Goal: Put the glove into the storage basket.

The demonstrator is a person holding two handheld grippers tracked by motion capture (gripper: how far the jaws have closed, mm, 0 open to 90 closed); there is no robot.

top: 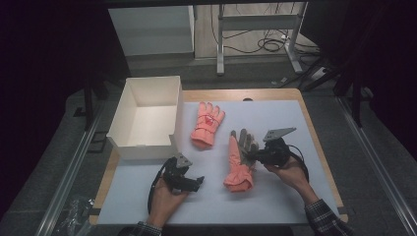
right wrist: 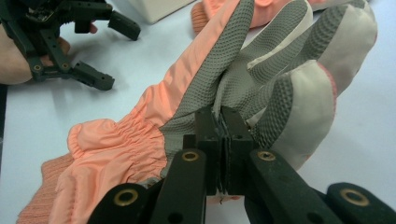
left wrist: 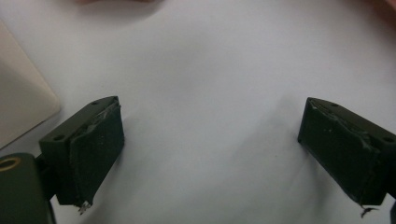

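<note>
Two orange gloves on the white mat: near glove (top: 239,162) palm-up, grey grip showing; far glove (top: 207,124) back-up beside the box.

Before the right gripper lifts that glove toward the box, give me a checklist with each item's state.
1. Right gripper shut on the near glove: ok.
2. Grip deep enough to hold in a lift: cannot tell; only a fold at the palm is pinched.
3. Left gripper open and off the glove: ok.
4. White box open: ok.
5. Second glove lies apart from the held one: ok.
</note>
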